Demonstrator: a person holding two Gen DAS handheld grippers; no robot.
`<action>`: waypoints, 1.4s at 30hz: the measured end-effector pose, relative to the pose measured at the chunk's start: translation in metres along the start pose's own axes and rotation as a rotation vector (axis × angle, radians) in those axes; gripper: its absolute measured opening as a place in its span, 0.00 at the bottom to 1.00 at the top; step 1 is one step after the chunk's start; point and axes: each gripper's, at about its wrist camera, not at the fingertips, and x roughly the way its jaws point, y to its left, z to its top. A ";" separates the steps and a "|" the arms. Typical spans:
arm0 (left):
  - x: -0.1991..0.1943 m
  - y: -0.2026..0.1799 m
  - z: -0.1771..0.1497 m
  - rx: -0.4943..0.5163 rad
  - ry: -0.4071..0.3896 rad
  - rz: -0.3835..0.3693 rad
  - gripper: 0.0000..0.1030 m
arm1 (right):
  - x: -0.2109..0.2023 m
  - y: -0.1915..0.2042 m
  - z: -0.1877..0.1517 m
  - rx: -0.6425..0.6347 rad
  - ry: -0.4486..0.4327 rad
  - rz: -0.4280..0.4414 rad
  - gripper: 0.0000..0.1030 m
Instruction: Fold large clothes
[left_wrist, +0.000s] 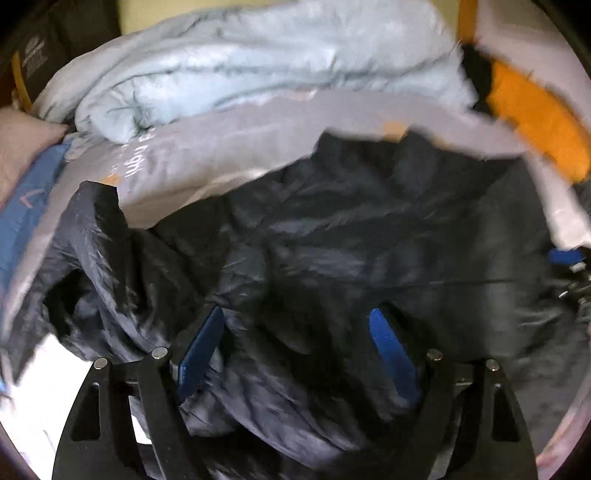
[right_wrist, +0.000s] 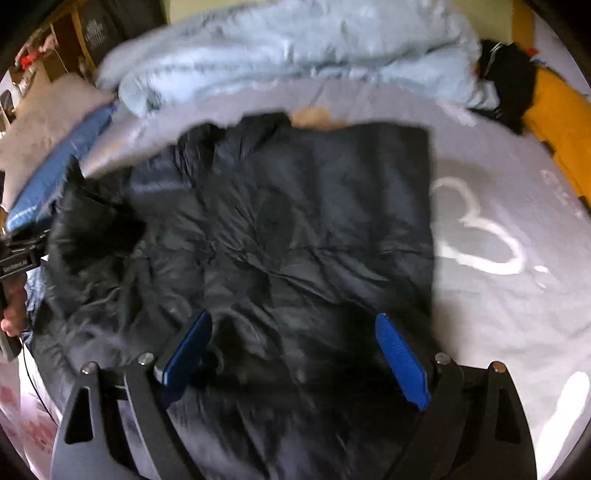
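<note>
A bed in a pale grey sheet carries a heaped light-blue duvet before a yellowish wall.

One dark puffer jacket, one pale blue blanket, two grippers, one grey pillow

Black tongs with blue pads, silver screws

Dark jacket blurred — sleeve ends indistinct.
</note>
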 end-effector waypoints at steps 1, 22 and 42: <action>0.006 0.003 0.001 -0.006 0.014 0.032 0.79 | 0.013 0.000 0.006 -0.002 0.044 -0.022 0.87; 0.053 0.044 -0.003 -0.143 0.138 0.181 0.66 | -0.003 -0.038 0.018 0.045 -0.022 -0.092 0.81; 0.028 0.080 -0.002 -0.335 0.095 0.155 0.56 | 0.015 -0.083 0.024 0.116 0.000 -0.335 0.83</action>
